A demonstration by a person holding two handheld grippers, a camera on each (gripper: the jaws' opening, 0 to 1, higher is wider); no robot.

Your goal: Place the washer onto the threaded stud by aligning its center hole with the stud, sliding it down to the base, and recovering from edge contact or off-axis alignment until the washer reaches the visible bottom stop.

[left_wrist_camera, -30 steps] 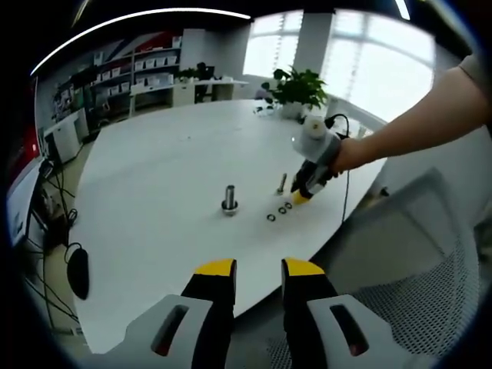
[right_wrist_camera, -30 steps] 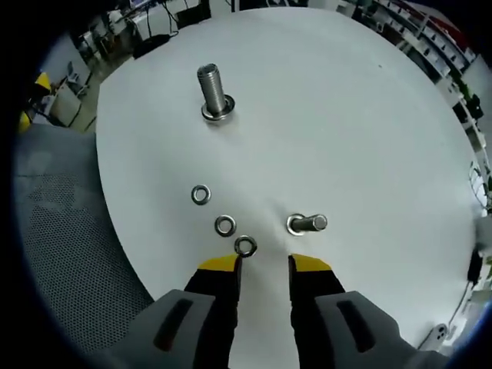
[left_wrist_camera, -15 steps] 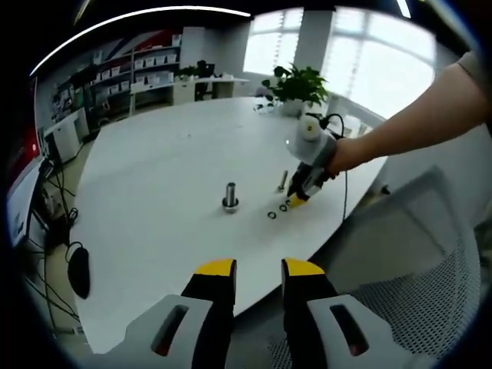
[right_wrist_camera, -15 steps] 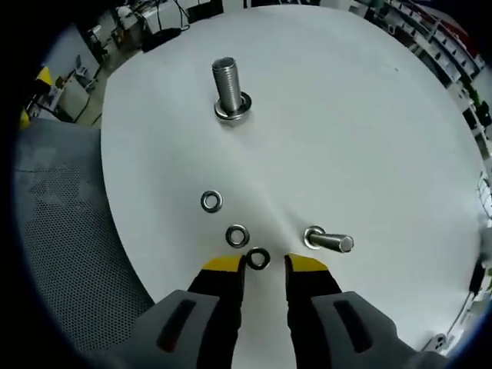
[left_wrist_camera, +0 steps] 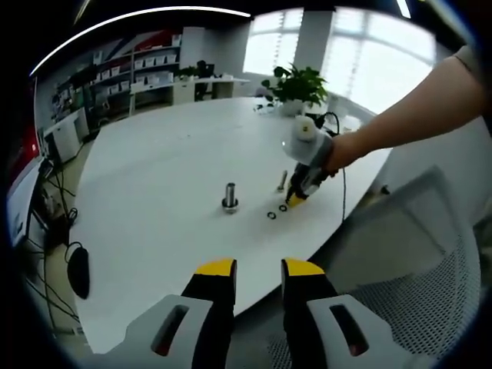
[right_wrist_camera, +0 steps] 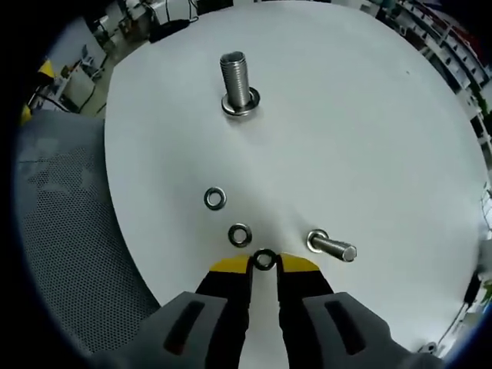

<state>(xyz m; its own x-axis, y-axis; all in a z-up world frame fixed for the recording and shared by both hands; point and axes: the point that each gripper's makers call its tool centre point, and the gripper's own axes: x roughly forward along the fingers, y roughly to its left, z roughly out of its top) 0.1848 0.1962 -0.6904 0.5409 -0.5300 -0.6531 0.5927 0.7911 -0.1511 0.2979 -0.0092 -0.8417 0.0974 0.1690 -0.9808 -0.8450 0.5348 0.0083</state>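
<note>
Washer (right_wrist_camera: 264, 260) sits between your right gripper (right_wrist_camera: 264, 264) tips in the right gripper view, jaws narrowed around it (contact unclear); the upright stud (right_wrist_camera: 237, 81) stands well ahead. In the left gripper view, your left gripper (left_wrist_camera: 257, 269) is open, empty, stud (left_wrist_camera: 229, 196) far ahead.

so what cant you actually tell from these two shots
- Right gripper view: whether the right gripper has clamped the washer; it sits between the yellow tips, contact unclear.
- Left gripper view: the washers by the right gripper are too small to count.
- Both views: whether the upright stud already carries a washer at its base; too small to tell.
</note>
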